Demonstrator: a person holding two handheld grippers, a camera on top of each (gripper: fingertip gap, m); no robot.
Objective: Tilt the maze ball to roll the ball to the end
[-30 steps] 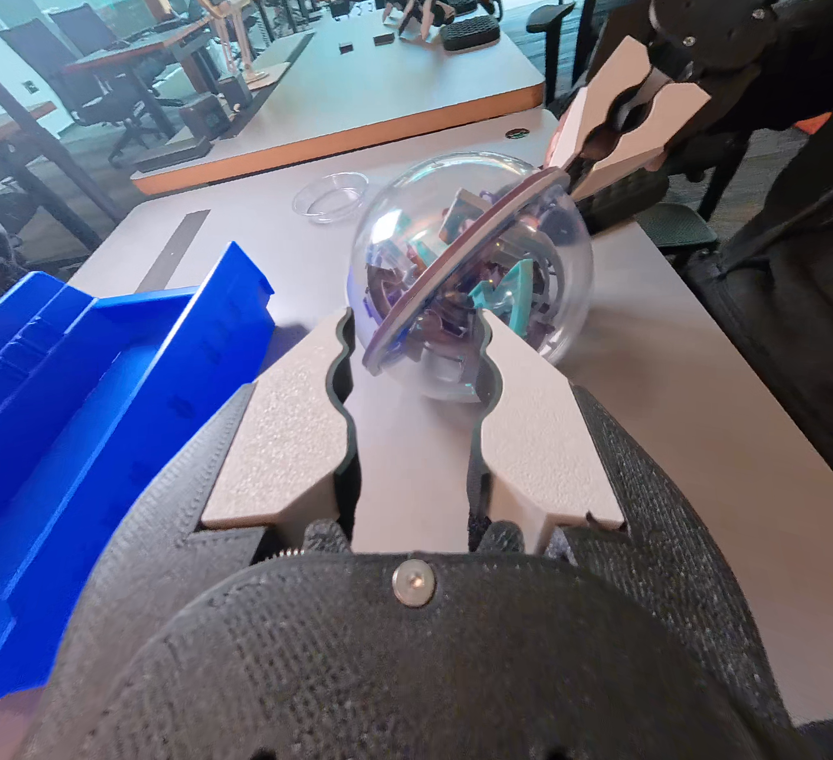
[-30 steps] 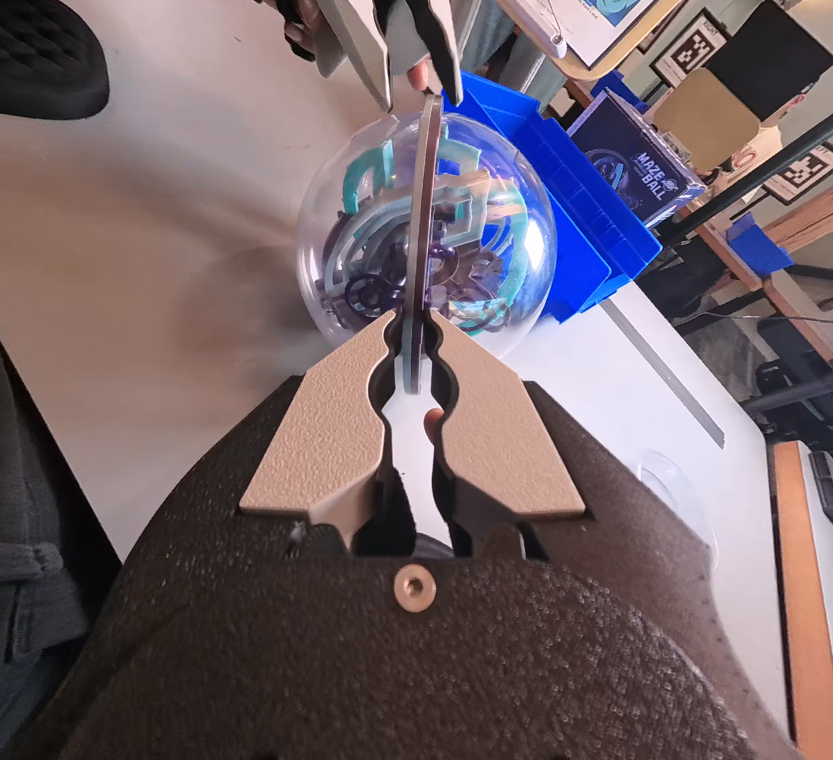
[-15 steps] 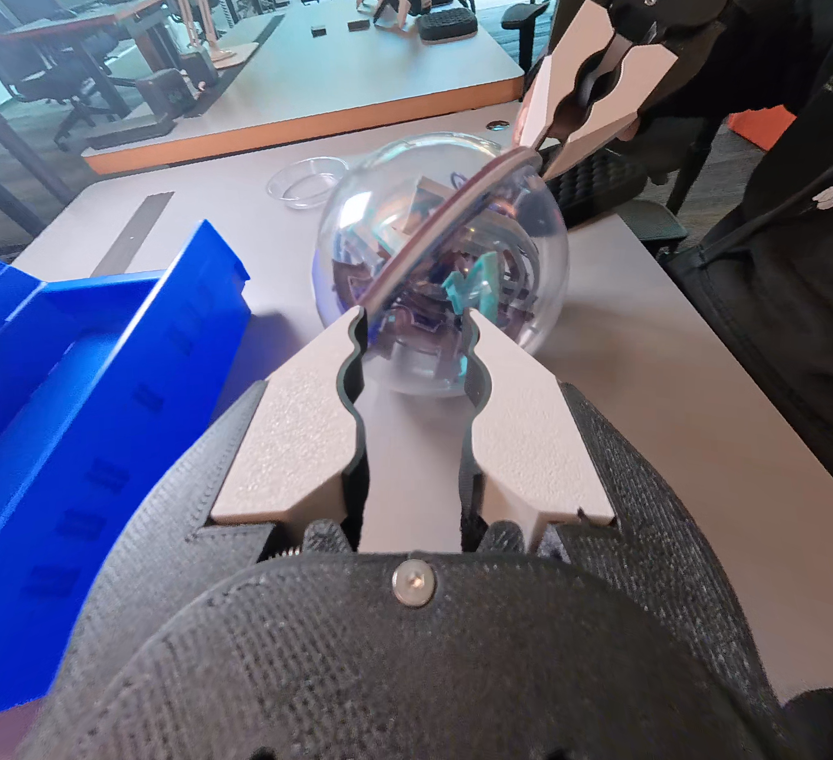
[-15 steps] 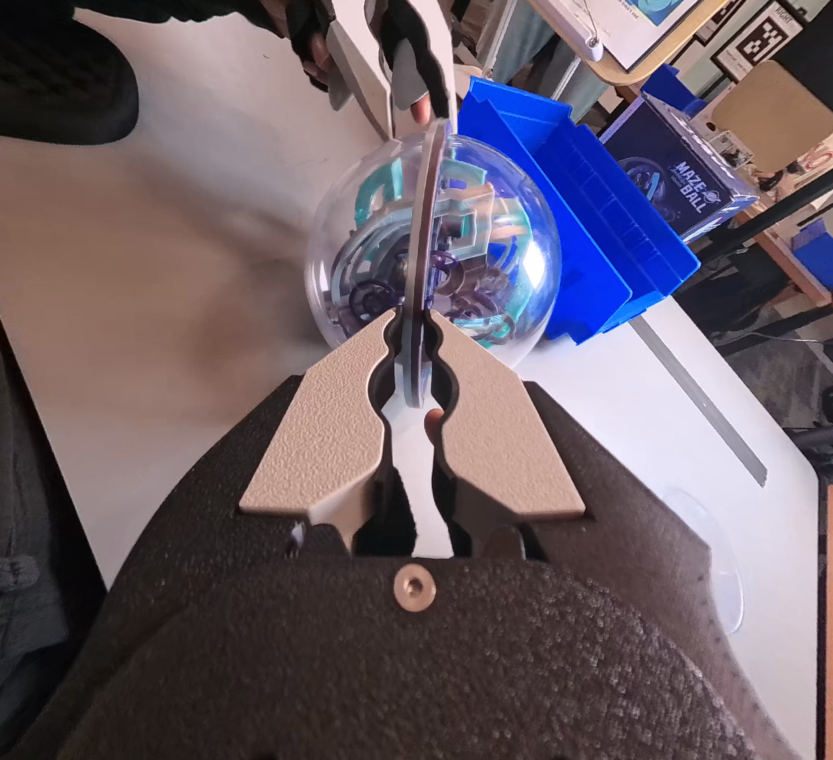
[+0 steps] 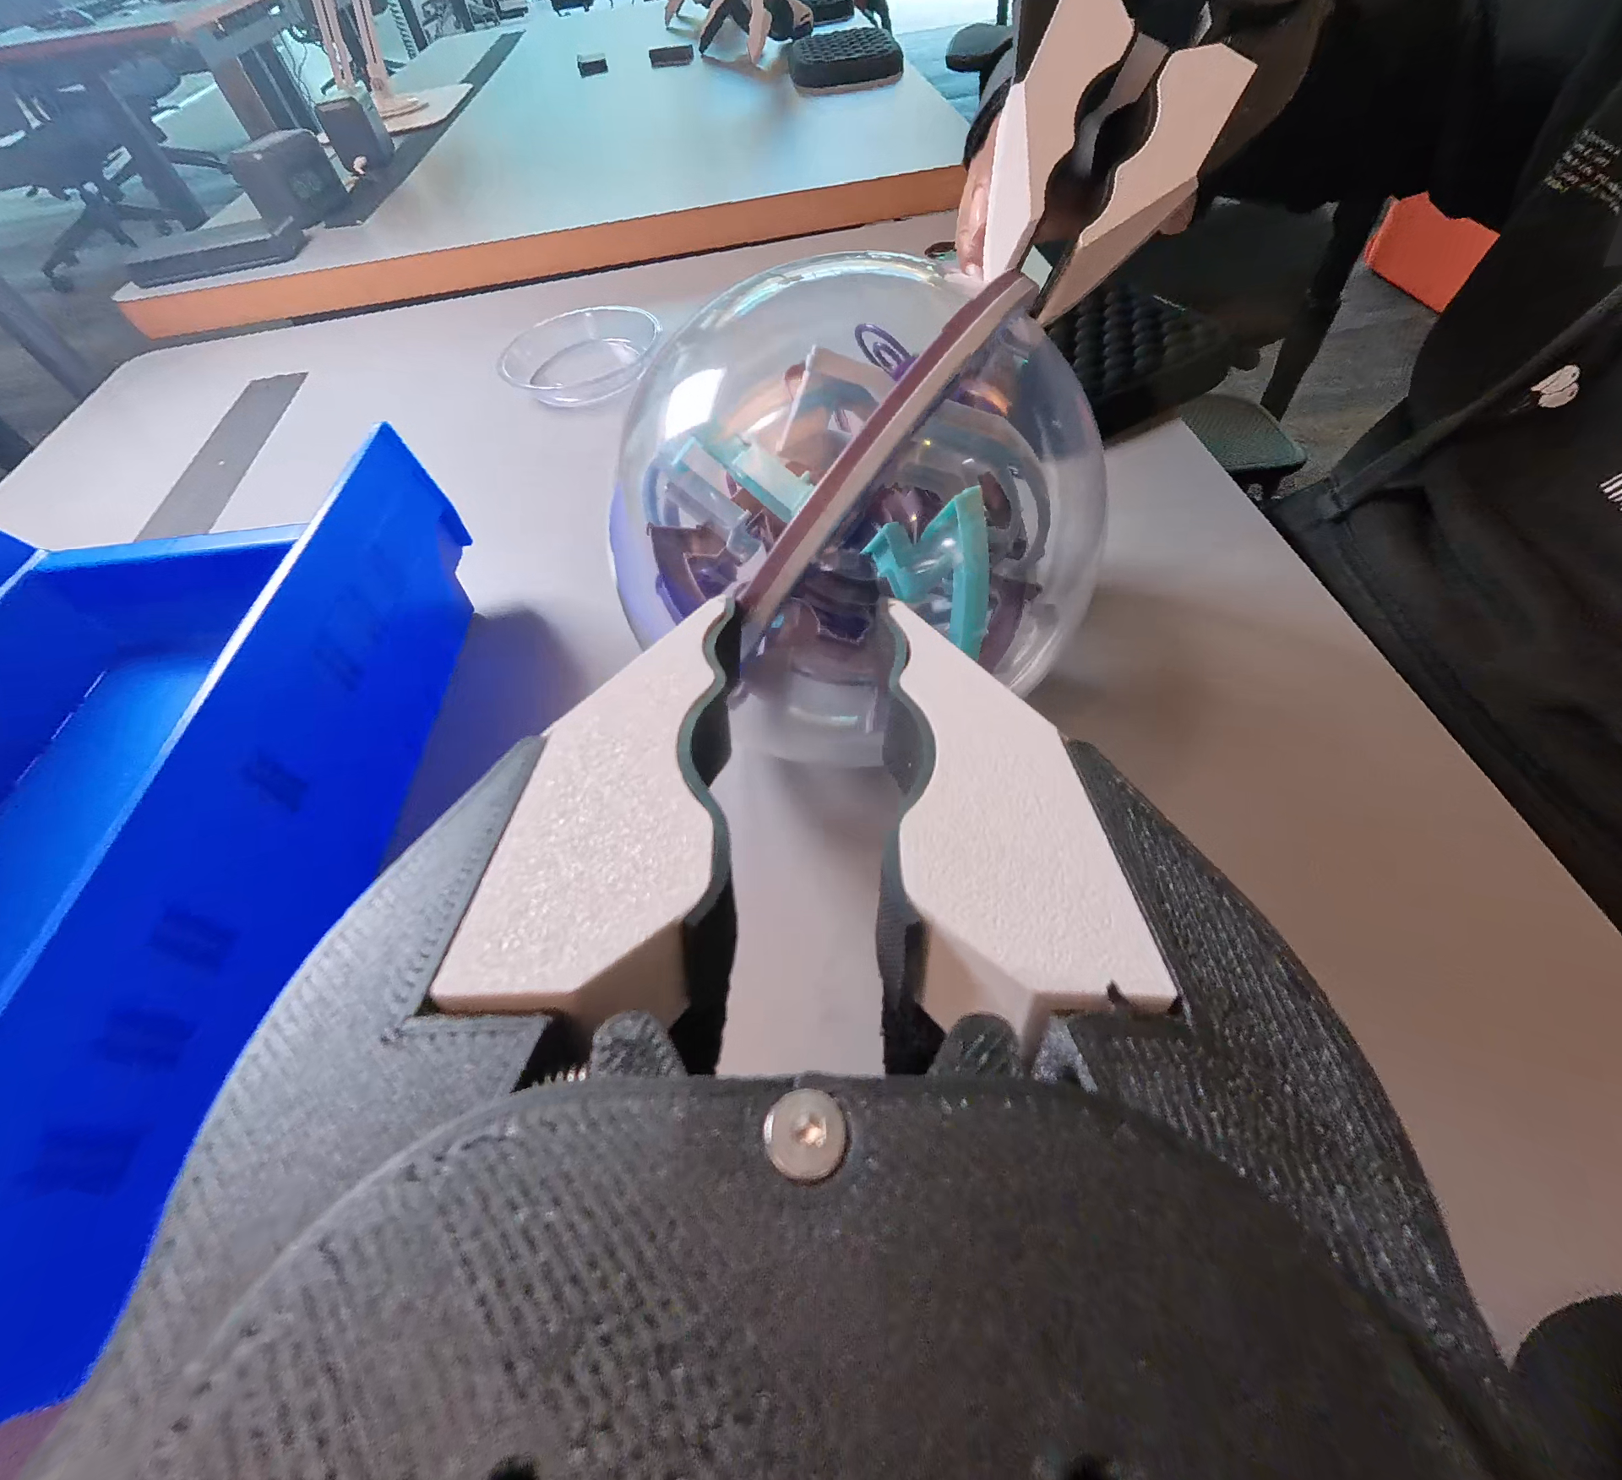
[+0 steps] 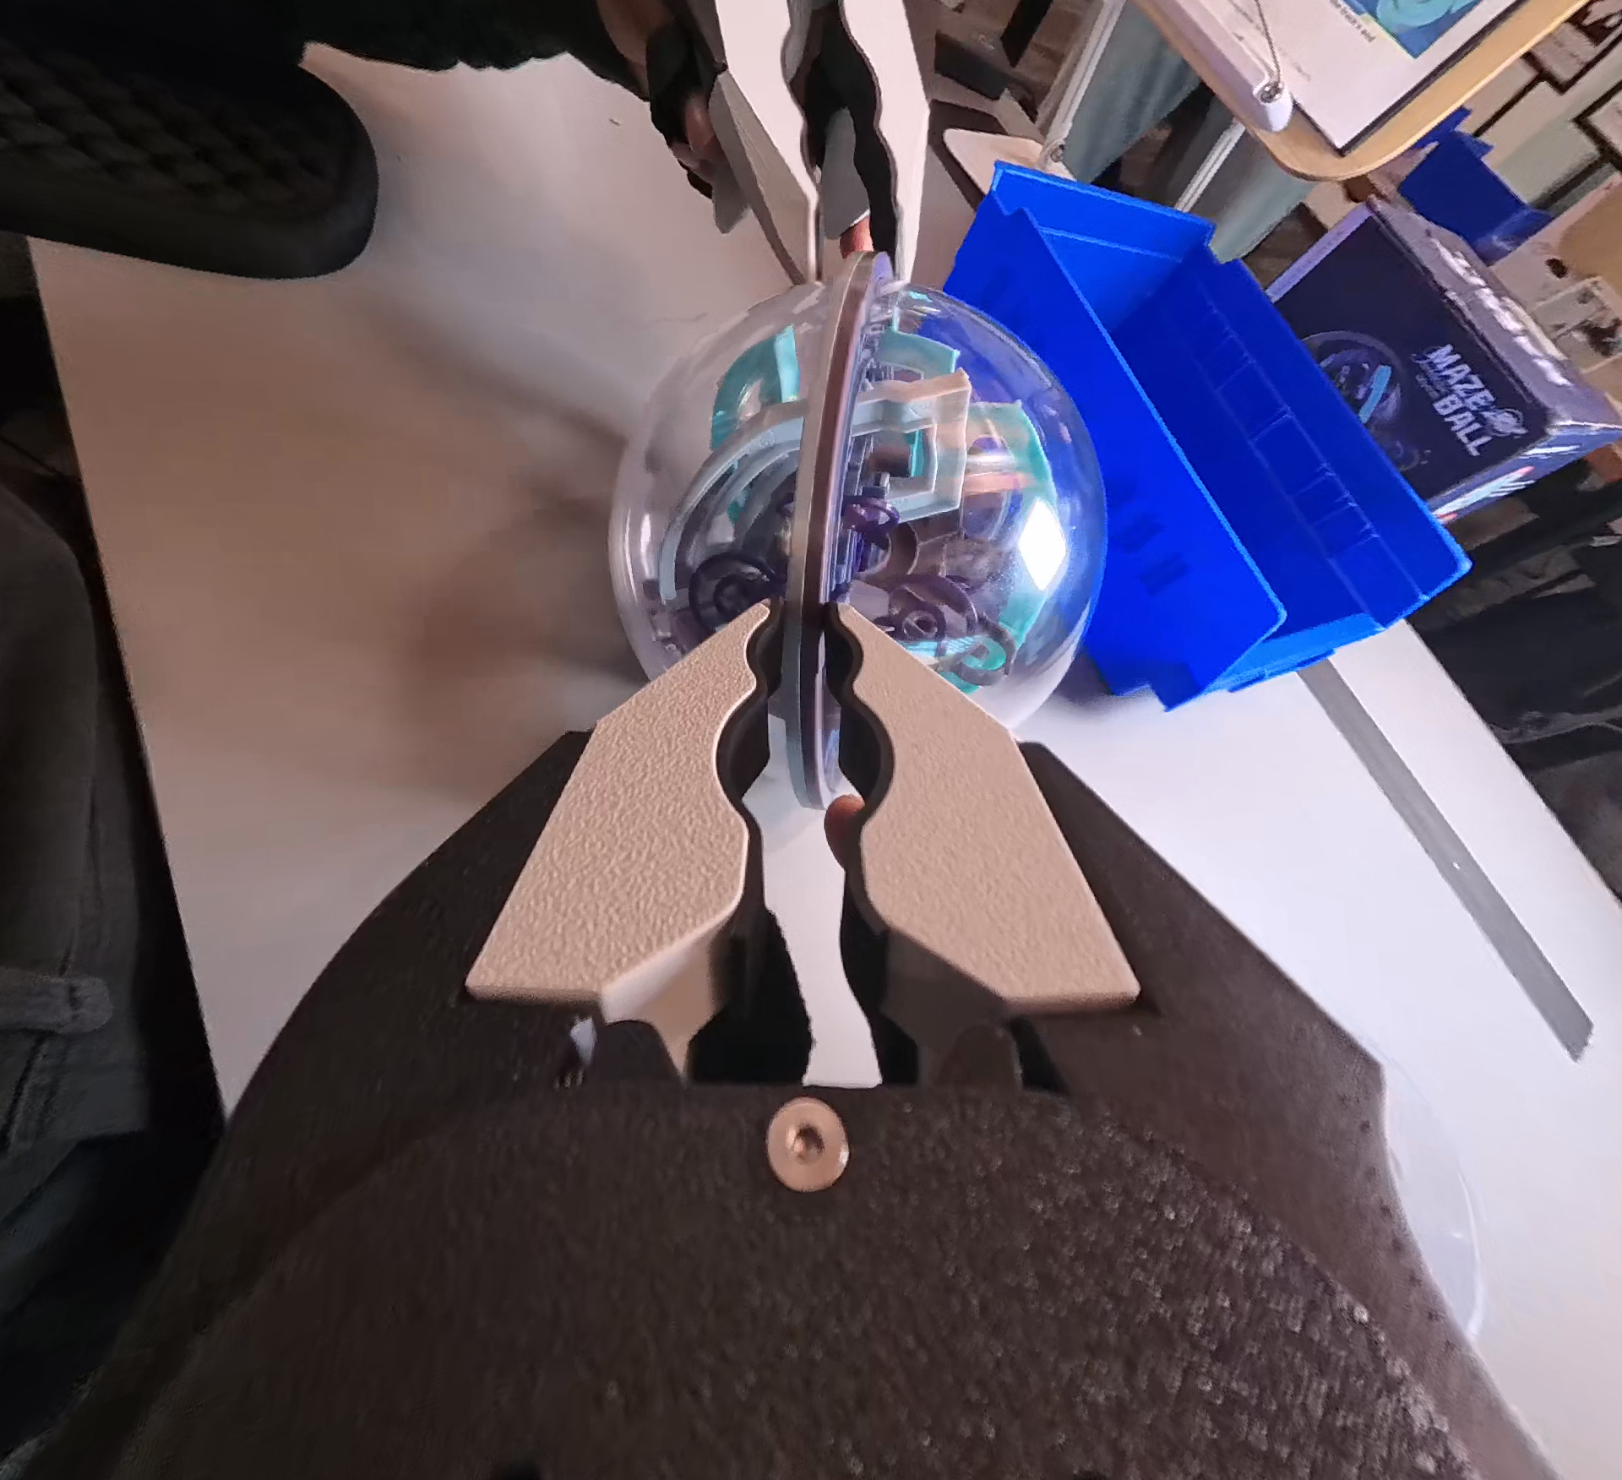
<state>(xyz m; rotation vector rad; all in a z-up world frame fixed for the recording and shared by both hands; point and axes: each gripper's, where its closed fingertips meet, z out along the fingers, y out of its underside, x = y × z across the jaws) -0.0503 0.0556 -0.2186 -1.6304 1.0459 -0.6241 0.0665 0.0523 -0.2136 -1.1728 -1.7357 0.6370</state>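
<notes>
The right gripper (image 6: 800, 622) is clamped on the equator rim of the maze ball (image 6: 922, 507), which rests on the table (image 6: 351, 560) just beside the blue bin (image 6: 1229, 472). The left gripper (image 5: 812, 617) stands apart at the opposite rim. I cannot find the small ball inside, so the progress is unclear; tilting probably remains.

Clear maze ball (image 5: 878, 472) with teal and purple tracks; blue bin (image 5: 175, 736).
</notes>
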